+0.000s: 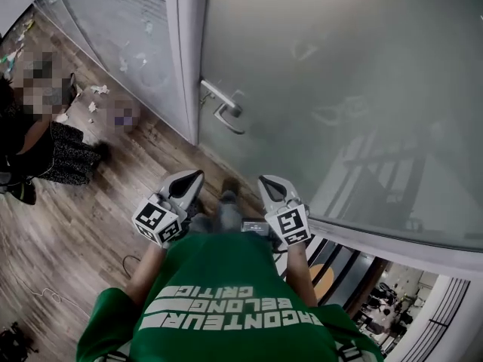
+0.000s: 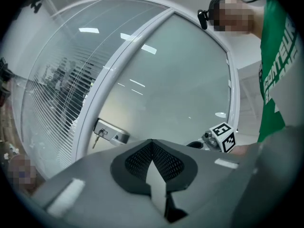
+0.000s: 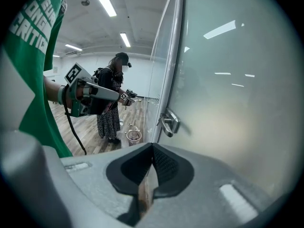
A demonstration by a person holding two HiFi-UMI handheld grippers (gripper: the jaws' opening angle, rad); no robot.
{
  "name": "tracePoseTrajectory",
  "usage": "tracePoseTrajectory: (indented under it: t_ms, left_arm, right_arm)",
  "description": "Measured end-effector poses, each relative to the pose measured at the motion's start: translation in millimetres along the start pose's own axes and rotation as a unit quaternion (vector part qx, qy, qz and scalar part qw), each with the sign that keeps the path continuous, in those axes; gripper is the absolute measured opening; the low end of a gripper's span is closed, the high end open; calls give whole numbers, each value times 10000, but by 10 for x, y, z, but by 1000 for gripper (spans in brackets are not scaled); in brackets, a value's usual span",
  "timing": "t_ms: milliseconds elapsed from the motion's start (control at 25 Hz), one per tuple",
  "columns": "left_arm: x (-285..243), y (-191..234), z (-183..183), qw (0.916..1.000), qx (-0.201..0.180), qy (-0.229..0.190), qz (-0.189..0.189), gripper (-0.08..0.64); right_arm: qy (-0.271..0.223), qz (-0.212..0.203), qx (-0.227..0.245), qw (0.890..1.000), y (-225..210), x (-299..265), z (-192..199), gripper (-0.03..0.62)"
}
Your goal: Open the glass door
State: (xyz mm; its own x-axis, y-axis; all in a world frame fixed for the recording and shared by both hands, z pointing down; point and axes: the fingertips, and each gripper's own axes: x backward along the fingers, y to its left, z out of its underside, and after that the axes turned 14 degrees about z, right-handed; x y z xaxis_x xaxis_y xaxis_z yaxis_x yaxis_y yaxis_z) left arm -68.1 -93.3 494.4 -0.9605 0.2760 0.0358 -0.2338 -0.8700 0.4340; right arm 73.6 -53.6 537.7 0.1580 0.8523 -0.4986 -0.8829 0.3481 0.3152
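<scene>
Glass door (image 1: 339, 89) fills the upper right of the head view, a frosted pane that looks closed against its white frame (image 1: 185, 51). Left of the frame is a fixed glass panel (image 1: 113, 21) with blinds behind it. Wooden floor (image 1: 90, 217) runs below both, and a second person (image 1: 45, 149) stands on it well to the left, apart from the door.

The door's handle (image 1: 224, 108) is a metal lever at the pane's left edge, just beside the frame. Its long axis runs level along the door face, pointing away from the frame. A key (image 2: 99, 136) hangs from the lock by it.

The left gripper (image 1: 190, 182) and right gripper (image 1: 270, 185) are held side by side in front of the wearer's green shirt, both aimed at the door and both short of it. The handle lies ahead of them and between their lines, touched by neither. In its own view, the left gripper's fingers (image 2: 137, 160) are pressed together with nothing in them, and the handle sits off to their left. The right gripper's fingers (image 3: 166, 167) are likewise closed and empty, with the handle almost straight above their tips. So the right gripper seems the better lined up. Either would probably need to part its fingers or press the lever down from above.
</scene>
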Motion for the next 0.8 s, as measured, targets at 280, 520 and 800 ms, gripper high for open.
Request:
tracePoseTrajectory:
  t_ms: [280,520,800]
  left_arm:
    - [-201,223,84,9997,132,73,-194,17]
    - [-384,331,98,9992,212,258,-200,17]
    - [-649,582,117,9983,246,487,-191,17]
  right_arm:
    - [95,-141,58,9998,-104,-556,-84,-6]
    - [362,-154,299,9988,-119,-853,-150,-3]
    - [729,-7,697,9949,-135,-1188,-34,45]
